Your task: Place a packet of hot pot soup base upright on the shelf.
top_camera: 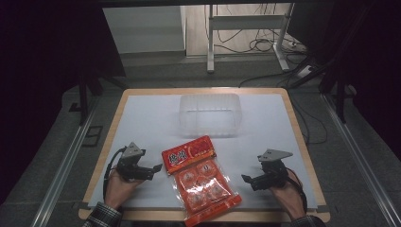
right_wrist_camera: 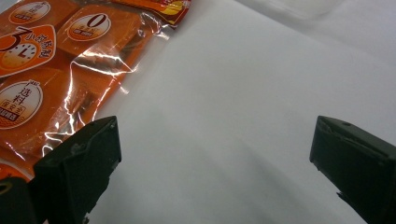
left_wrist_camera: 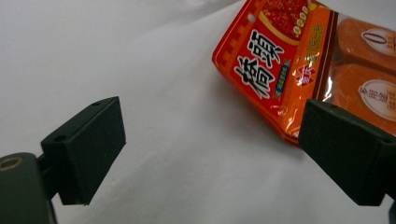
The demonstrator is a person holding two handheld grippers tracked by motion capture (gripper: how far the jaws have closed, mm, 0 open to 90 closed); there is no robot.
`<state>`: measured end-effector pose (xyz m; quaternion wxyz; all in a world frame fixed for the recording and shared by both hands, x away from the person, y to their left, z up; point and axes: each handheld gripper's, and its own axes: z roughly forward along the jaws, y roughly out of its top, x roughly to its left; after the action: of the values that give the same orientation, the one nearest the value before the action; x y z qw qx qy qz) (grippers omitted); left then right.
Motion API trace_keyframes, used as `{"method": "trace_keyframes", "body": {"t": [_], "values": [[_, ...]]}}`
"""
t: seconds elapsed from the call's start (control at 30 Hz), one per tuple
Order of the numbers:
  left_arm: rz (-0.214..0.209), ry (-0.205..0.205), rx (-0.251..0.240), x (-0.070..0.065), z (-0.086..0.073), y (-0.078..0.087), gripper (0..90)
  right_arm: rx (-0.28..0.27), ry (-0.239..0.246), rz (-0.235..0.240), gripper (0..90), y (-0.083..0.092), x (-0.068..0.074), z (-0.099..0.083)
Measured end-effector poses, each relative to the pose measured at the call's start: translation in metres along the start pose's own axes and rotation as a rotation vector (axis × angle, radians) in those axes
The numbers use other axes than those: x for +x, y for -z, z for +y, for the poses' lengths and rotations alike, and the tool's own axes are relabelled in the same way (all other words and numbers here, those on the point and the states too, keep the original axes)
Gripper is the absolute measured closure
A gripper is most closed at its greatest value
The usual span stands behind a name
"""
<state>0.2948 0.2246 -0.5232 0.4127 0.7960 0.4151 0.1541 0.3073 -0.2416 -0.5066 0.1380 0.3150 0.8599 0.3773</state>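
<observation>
The snack bag, orange and red with clear film over small wrapped pieces, lay flat on the white sheet at the near middle of the table, its printed header toward the far side and its lower end reaching the near edge. The sheet covered most of the wooden table. Beyond the bag, well apart from it, stood a clear plastic bin near the table's far edge. The left gripper lay low just beside the bag's header corner, its jaws spread wide with nothing between them; in the left gripper view that corner sat right by one jaw. The right gripper rested near the bag's other side, jaws likewise spread and empty, over bare sheet in the right gripper view.
</observation>
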Motion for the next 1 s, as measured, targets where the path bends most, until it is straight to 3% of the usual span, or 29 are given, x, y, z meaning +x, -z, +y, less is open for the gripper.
{"method": "trace_keyframes", "body": {"t": [0.2,0.9,1.0], "values": [[-0.05,-0.007,-0.007,0.004,0.01,-0.006,5.7,0.002,0.006,0.002,2.0,-0.001,0.001,0.0],[-0.123,-0.093,0.015,0.004,0.05,-0.049,6.3,0.009,0.022,0.012,2.0,-0.002,0.003,0.002],[-0.117,-0.099,0.022,0.003,0.051,-0.053,6.5,0.01,0.024,0.012,2.0,-0.002,0.003,0.002]]}}
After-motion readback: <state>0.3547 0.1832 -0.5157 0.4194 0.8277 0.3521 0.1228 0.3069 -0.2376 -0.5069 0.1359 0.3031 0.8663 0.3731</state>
